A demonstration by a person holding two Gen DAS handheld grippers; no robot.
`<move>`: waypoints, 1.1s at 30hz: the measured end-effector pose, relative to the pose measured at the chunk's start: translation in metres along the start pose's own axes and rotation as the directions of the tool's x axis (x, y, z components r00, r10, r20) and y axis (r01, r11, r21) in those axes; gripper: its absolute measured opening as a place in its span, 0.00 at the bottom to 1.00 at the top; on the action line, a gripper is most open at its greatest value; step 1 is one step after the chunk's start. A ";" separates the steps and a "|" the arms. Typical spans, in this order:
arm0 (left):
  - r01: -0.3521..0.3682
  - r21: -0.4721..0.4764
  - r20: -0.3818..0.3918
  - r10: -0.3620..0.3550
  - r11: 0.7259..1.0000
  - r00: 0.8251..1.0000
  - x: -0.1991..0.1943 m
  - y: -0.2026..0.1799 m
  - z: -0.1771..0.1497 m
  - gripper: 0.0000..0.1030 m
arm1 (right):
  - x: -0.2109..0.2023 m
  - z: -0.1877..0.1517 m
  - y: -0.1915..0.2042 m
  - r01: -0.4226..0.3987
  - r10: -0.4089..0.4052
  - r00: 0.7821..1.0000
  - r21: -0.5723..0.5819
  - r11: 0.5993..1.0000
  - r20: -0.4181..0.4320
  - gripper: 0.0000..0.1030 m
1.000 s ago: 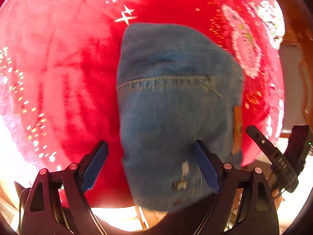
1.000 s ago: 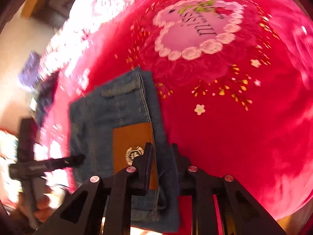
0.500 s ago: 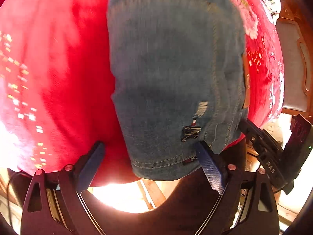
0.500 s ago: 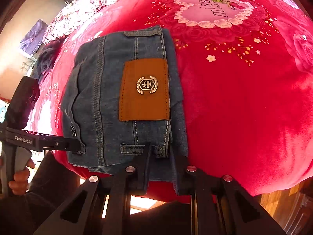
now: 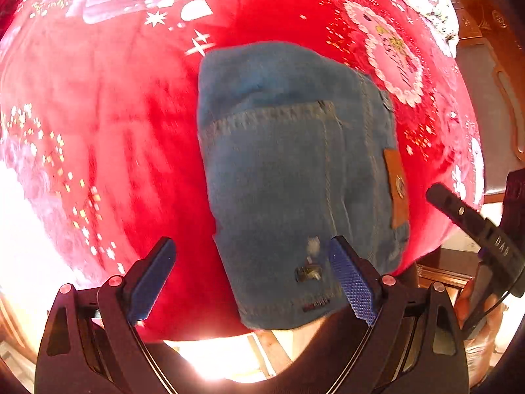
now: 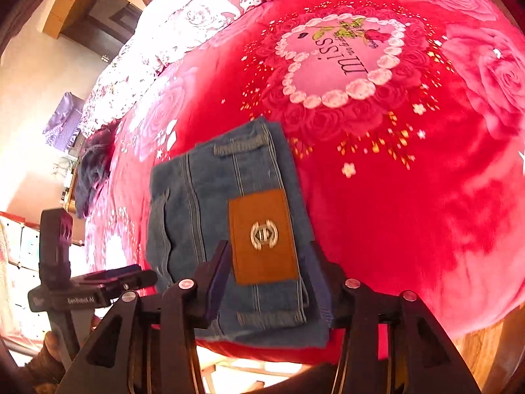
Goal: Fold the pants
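Observation:
The blue denim pants point(image 5: 288, 177) lie folded into a compact rectangle on the red blanket point(image 5: 98, 115), near its front edge. A brown leather waist patch point(image 6: 262, 236) faces up. My left gripper point(image 5: 252, 279) is open, its blue pads point(image 5: 351, 282) spread wide just above the pants' near edge. My right gripper point(image 6: 269, 282) stands over the near end of the waistband, its jaws parted with the denim point(image 6: 203, 203) between them. The right gripper also shows at the right of the left wrist view point(image 5: 472, 226). The left gripper shows at the left of the right wrist view point(image 6: 98, 282).
The red blanket point(image 6: 410, 197) carries a pink heart print point(image 6: 338, 65) beyond the pants. A dark garment point(image 6: 92, 170) lies at the bed's far left edge. Wooden furniture point(image 5: 492, 82) stands beyond the bed. The bed's front edge drops off just below the pants.
Both views have pulled back from the pants. The right gripper's jaws have opened from nearly closed to parted. The left gripper stayed open.

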State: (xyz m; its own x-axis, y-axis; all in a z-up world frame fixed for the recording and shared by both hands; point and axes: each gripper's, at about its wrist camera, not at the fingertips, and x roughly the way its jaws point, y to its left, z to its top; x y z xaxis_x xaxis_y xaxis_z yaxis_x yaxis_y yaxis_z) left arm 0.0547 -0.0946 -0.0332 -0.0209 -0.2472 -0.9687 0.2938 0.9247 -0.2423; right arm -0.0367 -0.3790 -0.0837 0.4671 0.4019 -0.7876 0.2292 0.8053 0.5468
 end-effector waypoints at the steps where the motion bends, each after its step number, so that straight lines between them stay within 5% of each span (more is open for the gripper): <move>1: -0.004 -0.008 0.008 0.004 1.000 1.000 0.009 -0.005 0.006 0.92 | 0.005 0.006 0.000 -0.007 0.008 1.000 0.013 1.000 -0.007 0.47; 6: 0.051 -0.133 0.028 -0.048 0.990 0.998 0.014 0.013 0.038 0.92 | 0.034 0.042 0.005 -0.017 0.017 1.000 0.053 0.998 -0.013 0.54; 11: 0.026 -0.154 -0.010 -0.027 0.988 1.000 0.043 0.013 0.051 0.93 | 0.070 0.062 0.016 0.086 -0.085 0.996 0.017 0.996 -0.025 0.62; 14: 0.037 -0.193 -0.014 -0.041 0.980 0.999 0.050 0.020 0.049 0.89 | 0.084 0.062 0.027 0.127 -0.131 0.991 -0.112 0.986 -0.025 0.36; 15: 0.056 -0.191 -0.004 -0.057 0.980 0.998 0.045 0.019 0.048 0.82 | 0.083 0.062 0.030 0.130 -0.134 0.991 -0.138 0.982 -0.019 0.30; 16: 0.075 -0.172 0.006 -0.075 0.982 0.997 0.040 0.016 0.049 0.67 | 0.078 0.062 0.034 0.140 -0.142 0.990 -0.161 0.977 -0.006 0.14; 17: 0.078 -0.145 0.013 -0.077 0.986 0.997 0.037 0.013 0.049 0.64 | 0.073 0.062 0.035 0.143 -0.144 0.990 -0.178 0.973 0.009 0.10; 21: 0.055 -0.173 -0.017 -0.058 0.983 0.998 0.050 0.012 0.054 0.66 | 0.088 0.065 0.022 0.172 -0.180 0.983 -0.169 0.971 -0.035 0.16; 24: 0.126 -0.202 0.002 -0.128 0.971 0.992 0.029 0.017 0.044 0.64 | 0.076 0.068 0.022 0.148 -0.150 0.989 -0.101 0.984 -0.013 0.22; 29: 0.227 -0.213 0.116 -0.207 0.950 0.972 0.000 0.027 0.046 0.65 | 0.049 0.075 0.032 -0.029 0.036 0.995 -0.078 0.997 0.092 0.22; 33: 0.095 -0.215 0.079 -0.080 0.972 0.994 0.033 0.021 0.074 0.69 | 0.087 0.079 0.038 0.038 -0.038 0.999 -0.107 0.994 -0.001 0.20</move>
State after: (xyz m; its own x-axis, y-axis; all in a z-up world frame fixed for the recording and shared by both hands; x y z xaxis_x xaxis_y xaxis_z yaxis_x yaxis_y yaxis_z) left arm 0.1312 -0.1050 -0.0666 0.0313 -0.3424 -0.9390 0.0778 0.9375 -0.3393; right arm 0.0800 -0.3478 -0.1095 0.4576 0.3712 -0.8080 0.1537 0.8620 0.4831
